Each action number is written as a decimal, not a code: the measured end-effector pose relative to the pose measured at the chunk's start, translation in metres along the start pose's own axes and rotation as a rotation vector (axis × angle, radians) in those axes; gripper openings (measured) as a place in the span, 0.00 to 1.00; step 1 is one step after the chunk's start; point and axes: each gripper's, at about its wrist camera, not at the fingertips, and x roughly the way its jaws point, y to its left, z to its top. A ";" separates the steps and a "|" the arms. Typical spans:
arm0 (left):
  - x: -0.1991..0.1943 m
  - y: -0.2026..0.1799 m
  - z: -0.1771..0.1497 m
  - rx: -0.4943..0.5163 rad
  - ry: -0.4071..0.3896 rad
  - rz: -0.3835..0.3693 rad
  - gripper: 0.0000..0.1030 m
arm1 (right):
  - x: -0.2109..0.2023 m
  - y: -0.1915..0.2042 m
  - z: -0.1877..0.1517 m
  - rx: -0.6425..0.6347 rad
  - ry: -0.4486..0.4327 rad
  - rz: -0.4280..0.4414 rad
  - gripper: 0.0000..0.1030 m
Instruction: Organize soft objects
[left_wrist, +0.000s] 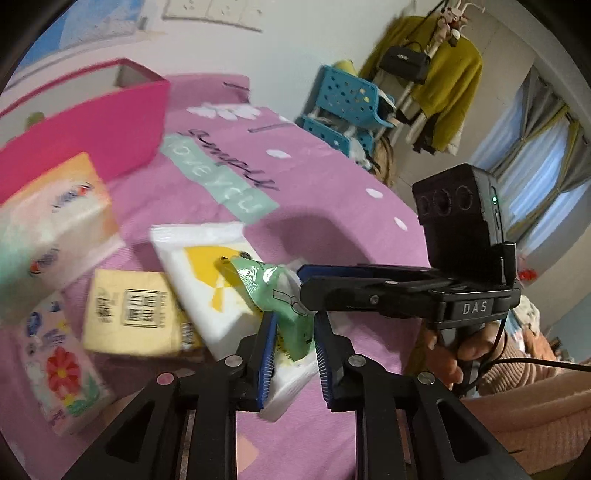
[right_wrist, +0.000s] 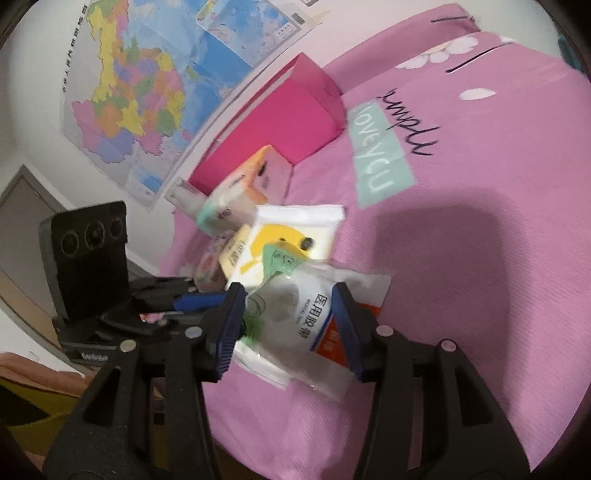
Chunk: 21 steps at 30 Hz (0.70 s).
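Observation:
On the pink bedsheet (left_wrist: 332, 206) lies a heap of soft packs. My left gripper (left_wrist: 295, 319) is shut on the lower end of a green packet (left_wrist: 273, 284), which rests on a white tissue pack with a yellow print (left_wrist: 207, 273). Side-on at the right, my right gripper (left_wrist: 304, 280) reaches in beside the green packet. In the right wrist view, my right gripper (right_wrist: 289, 295) stands open over a clear medical-tape packet (right_wrist: 306, 317). That packet lies between its fingers and runs under the right one. The green packet (right_wrist: 280, 258) pokes out behind it. My left gripper (right_wrist: 184, 301) comes in from the left.
A pink box (left_wrist: 92, 136) stands open at the back. Orange-white (left_wrist: 55, 225), yellow (left_wrist: 129, 310) and floral (left_wrist: 59, 362) tissue packs lie to the left. A blue rack (left_wrist: 347, 96) and hanging clothes (left_wrist: 443, 81) stand past the bed. A hand (left_wrist: 454, 354) holds the right gripper.

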 end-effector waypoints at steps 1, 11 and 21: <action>-0.003 0.003 -0.001 -0.006 -0.005 0.006 0.19 | 0.005 0.002 0.002 -0.005 0.005 0.008 0.50; -0.037 0.023 -0.019 -0.112 -0.053 0.149 0.54 | 0.050 0.024 0.011 -0.028 0.065 0.128 0.50; -0.028 0.032 -0.018 -0.102 -0.046 0.259 0.23 | 0.066 0.035 0.017 -0.052 0.097 0.119 0.52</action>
